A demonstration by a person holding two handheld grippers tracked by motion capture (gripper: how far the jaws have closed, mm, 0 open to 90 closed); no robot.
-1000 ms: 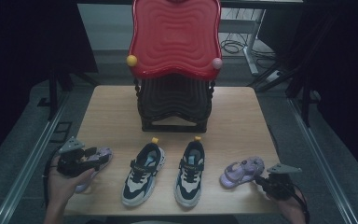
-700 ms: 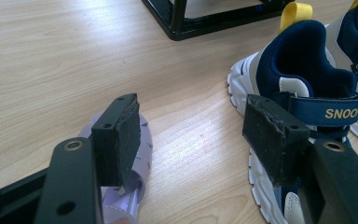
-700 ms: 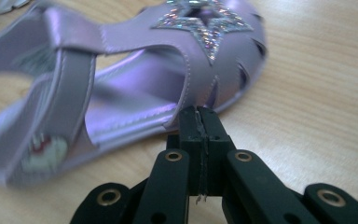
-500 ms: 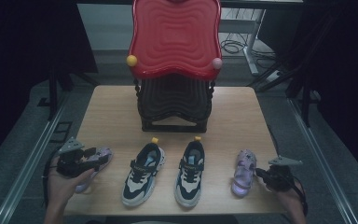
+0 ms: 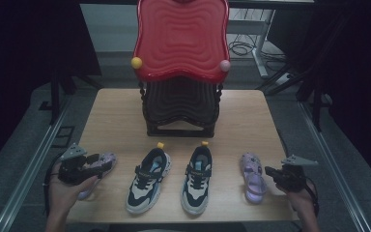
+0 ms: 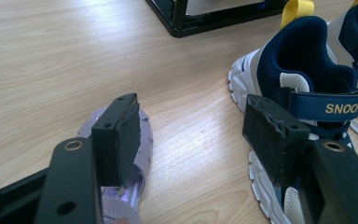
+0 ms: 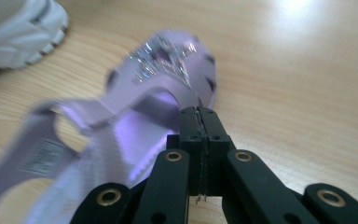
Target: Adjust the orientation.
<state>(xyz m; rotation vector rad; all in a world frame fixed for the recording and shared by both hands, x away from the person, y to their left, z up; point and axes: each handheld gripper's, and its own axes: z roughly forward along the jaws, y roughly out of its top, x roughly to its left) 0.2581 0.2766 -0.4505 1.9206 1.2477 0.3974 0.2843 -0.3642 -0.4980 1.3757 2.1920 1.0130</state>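
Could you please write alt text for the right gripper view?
The right tool, jaws shut together, sits against the edge of a blurred lilac sandal with a glittery toe, lying on the wooden table. A white sneaker sole shows at top left.

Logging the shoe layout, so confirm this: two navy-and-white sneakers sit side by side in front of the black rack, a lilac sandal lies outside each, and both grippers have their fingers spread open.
Not quite. The left gripper is open beside its lilac sandal, but the right gripper has its fingers shut, as the right gripper view shows. The sneakers and black rack are as stated.
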